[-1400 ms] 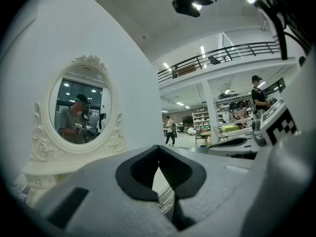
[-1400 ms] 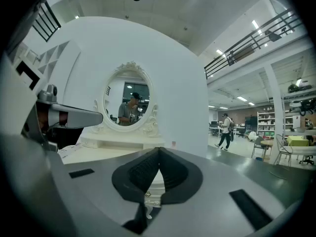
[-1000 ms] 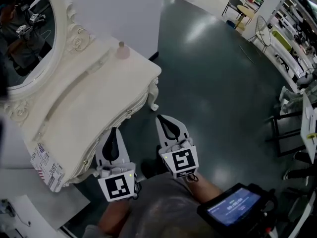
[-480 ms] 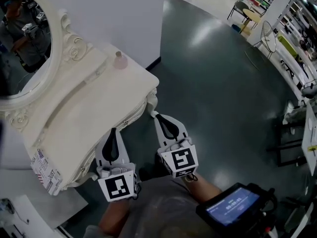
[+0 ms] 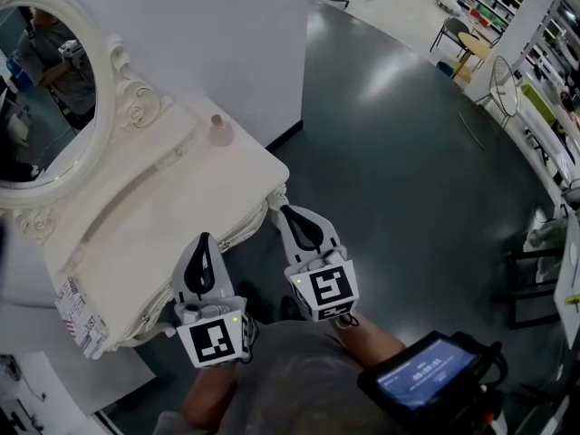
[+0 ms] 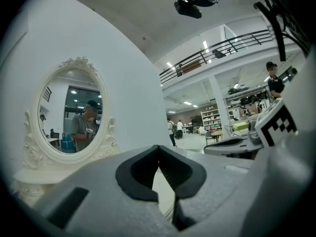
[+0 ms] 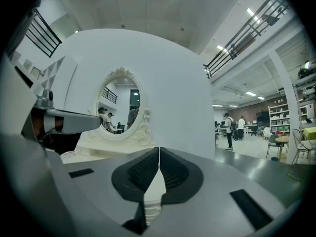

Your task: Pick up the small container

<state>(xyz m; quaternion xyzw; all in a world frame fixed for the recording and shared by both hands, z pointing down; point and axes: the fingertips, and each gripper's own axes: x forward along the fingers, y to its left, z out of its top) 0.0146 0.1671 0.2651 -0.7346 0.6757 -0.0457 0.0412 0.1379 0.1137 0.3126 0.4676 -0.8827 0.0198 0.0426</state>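
Observation:
The small container (image 5: 220, 132), a pale pink bottle with a round stopper, stands at the far corner of the white dressing table (image 5: 181, 216), by the wall. My left gripper (image 5: 203, 237) hovers at the table's front edge, jaws shut and empty (image 6: 158, 146). My right gripper (image 5: 288, 210) is beside the table's near right corner, over the floor, also shut with nothing in it (image 7: 159, 148). Both point level toward the table and are well short of the container. The container shows in neither gripper view.
An ornate oval mirror (image 5: 45, 98) stands at the table's back left, against a white wall (image 5: 227, 34). A printed box (image 5: 77, 306) sits left of the table. Dark floor (image 5: 399, 179) stretches right; chairs (image 5: 503, 98) and shelves stand far off. A screen device (image 5: 421, 374) is at my right forearm.
Both grippers have moved forward, toward the dressing table, staying shut. The table and the container now lie nearer in the head view.

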